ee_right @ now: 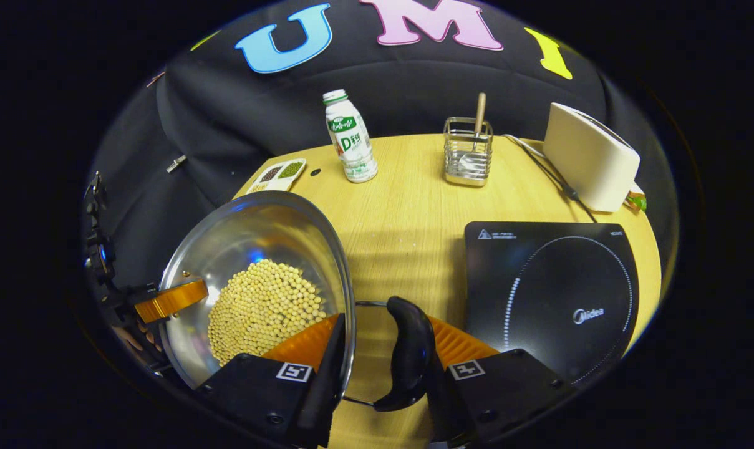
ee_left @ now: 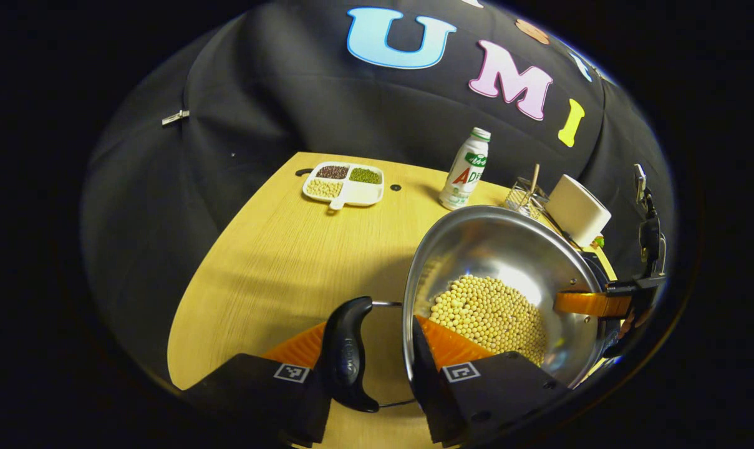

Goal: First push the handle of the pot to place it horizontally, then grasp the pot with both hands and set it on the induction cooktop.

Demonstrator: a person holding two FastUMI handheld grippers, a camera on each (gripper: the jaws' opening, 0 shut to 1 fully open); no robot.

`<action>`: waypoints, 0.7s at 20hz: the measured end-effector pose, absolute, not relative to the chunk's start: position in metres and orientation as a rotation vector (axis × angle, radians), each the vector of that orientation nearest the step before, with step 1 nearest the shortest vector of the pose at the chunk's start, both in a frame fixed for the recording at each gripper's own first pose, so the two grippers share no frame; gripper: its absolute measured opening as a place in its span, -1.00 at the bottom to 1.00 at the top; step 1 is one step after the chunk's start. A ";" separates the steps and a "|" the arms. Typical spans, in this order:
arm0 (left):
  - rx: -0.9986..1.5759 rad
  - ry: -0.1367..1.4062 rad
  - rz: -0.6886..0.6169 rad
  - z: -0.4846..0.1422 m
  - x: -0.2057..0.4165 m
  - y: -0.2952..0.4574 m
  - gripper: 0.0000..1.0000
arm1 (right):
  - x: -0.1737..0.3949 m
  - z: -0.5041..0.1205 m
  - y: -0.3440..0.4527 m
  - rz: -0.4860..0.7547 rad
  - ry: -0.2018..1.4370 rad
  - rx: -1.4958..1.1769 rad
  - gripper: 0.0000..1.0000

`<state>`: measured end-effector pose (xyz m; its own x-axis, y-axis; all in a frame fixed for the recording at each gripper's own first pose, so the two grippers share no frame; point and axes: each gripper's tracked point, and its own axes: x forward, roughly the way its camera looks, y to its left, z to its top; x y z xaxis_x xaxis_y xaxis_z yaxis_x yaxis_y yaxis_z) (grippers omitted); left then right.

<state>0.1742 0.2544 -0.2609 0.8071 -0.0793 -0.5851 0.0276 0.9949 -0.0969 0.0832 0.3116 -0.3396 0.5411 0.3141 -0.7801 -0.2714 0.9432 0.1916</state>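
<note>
Left gripper (ee_left: 377,355): jaws apart, straddling the black side handle (ee_left: 348,355) and the steel rim of the pot (ee_left: 495,249); one finger lies outside the handle, the other inside the rim above the soybeans (ee_left: 489,315). Right gripper (ee_right: 380,365): jaws likewise apart, bracketing the opposite handle (ee_right: 408,355) and rim. Whether the pads press cannot be told. The pot sits between the two grippers over the wooden table (ee_right: 408,206); the induction cooktop (ee_right: 551,293) lies just beyond the right gripper's outer finger.
</note>
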 end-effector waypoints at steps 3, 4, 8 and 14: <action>-0.080 0.635 -0.066 -0.240 0.157 0.233 0.25 | 0.071 -0.314 0.293 0.342 0.935 0.063 0.29; -0.082 0.639 -0.068 -0.234 0.151 0.226 0.25 | 0.068 -0.306 0.286 0.344 0.933 0.067 0.29; -0.099 0.650 -0.082 -0.220 0.133 0.187 0.25 | 0.058 -0.280 0.248 0.342 0.912 0.076 0.28; -0.089 0.628 -0.118 -0.208 0.133 0.123 0.26 | 0.061 -0.258 0.184 0.309 0.879 0.086 0.28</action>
